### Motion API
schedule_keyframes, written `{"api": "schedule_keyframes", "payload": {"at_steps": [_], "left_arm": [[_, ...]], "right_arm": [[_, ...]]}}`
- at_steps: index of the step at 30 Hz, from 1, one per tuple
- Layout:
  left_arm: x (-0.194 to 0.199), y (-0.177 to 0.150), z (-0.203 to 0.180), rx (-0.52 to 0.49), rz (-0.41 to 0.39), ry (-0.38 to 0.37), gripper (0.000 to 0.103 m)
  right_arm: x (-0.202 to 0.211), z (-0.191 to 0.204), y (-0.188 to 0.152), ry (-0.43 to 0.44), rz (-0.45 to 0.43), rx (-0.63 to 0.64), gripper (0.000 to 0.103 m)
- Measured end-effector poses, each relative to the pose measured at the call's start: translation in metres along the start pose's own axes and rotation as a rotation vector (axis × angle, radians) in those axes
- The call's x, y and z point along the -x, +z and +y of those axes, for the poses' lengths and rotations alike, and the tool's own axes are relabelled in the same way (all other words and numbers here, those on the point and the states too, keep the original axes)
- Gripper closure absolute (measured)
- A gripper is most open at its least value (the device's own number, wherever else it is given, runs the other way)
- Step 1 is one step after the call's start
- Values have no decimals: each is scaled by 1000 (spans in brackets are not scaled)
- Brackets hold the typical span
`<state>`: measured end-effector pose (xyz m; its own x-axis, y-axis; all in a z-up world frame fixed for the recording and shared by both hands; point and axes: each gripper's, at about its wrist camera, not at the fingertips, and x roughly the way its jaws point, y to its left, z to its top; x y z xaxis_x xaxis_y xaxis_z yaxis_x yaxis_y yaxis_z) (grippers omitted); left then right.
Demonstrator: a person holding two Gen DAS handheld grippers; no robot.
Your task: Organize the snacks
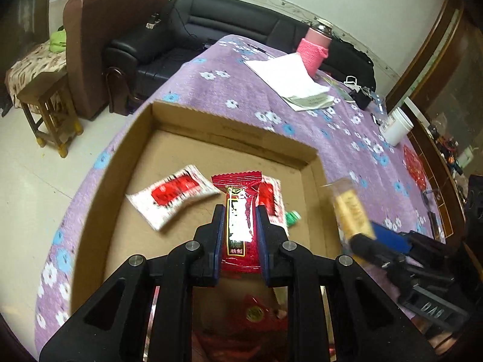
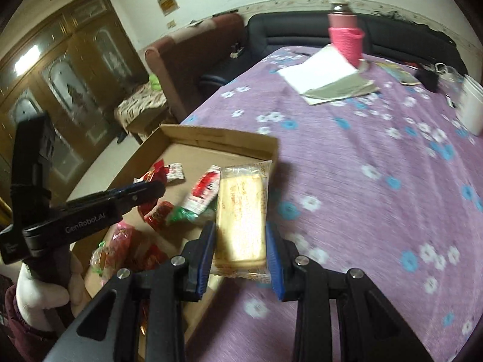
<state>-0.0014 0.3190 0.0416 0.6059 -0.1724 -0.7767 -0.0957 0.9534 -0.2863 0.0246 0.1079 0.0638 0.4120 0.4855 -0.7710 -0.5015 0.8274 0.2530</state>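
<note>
Left wrist view: the left gripper (image 1: 240, 220) is clamped on a red packet (image 1: 238, 223), held above the floor of a shallow cardboard box (image 1: 117, 163). Inside the box lie a white-and-red sachet (image 1: 173, 199) to the left and another white-and-red sachet (image 1: 271, 202) partly behind the red packet, with a small green wrapper (image 1: 292, 219) beside it. To the right, the right gripper (image 1: 366, 236) holds a yellow biscuit pack (image 1: 351, 208) near the box's right wall. The box sits on a counter covered by a purple flowered cloth (image 1: 241, 90), which also carries papers (image 1: 289, 81), a pink bottle (image 1: 315, 46) and a white jar (image 1: 397, 125).

Right wrist view: the right gripper (image 2: 240, 235) grips the biscuit pack (image 2: 241, 220) by its sides, upright, over the box's (image 2: 217, 137) right edge. The left gripper (image 2: 154, 188) reaches over the box from the left, above red snacks (image 2: 157, 211). The cloth (image 2: 362, 166) is blurred.
</note>
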Motion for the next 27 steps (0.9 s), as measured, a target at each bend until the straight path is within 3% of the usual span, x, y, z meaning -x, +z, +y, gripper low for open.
{"api": "schedule_keyframes", "payload": {"at_steps": [7,11,17,20,22,23,25,27], "left_arm": [[-4,9,12,31,0,12,84],[2,5,22,77,-2,12,84],[36,-10,16,71,-91,21,84],[58,-21,3,54,-156,62,84],[73,-31,-10,39,-214,109,72],[79,-36,-16,33,-238,129,58],[91,-46,-31,17,-297,185,42],[104,-59,-48,-10,-369,247,40]], "right_arm": [[-35,15,15,-28,45,18,67],[-40,17,16,2,46,3,63],[-22,20,10,-1,5,23,58],[-5,18,3,-14,-25,21,54],[8,14,-5,-21,-55,11,49],[17,11,-10,-27,-72,4,47],[31,3,-20,-43,-104,-11,45],[45,-5,-30,-64,-129,-28,42]]}}
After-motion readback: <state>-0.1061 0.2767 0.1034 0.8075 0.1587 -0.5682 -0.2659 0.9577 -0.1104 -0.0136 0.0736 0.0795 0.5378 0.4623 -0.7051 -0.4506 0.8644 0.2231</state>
